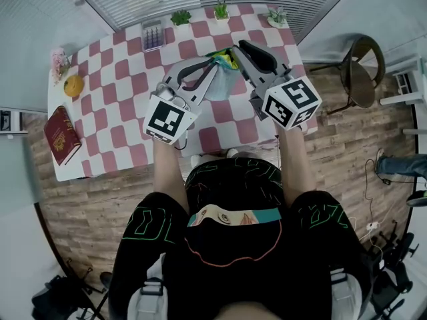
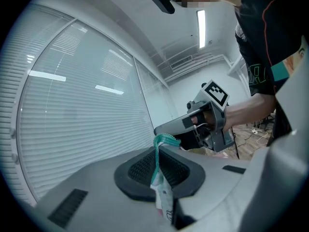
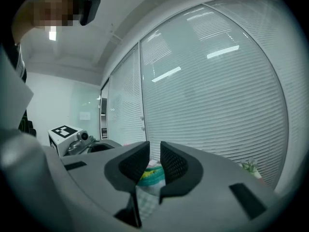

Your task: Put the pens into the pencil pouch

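Pencil pouch [image 1: 217, 85] hangs clamped by left gripper [image 1: 211, 67] and right gripper [image 1: 233, 51]; I see no pens outside, loading likely complete

A desk [image 1: 127, 79] in a red-and-white checked cloth stands on a wood-plank floor [image 1: 80, 219]. A red book [image 1: 61, 135], an orange [image 1: 73, 85] and pink flowers [image 1: 59, 59] lie along its left side. A grey keyed device [image 1: 153, 35] and three small potted plants [image 1: 221, 10] line the far edge.
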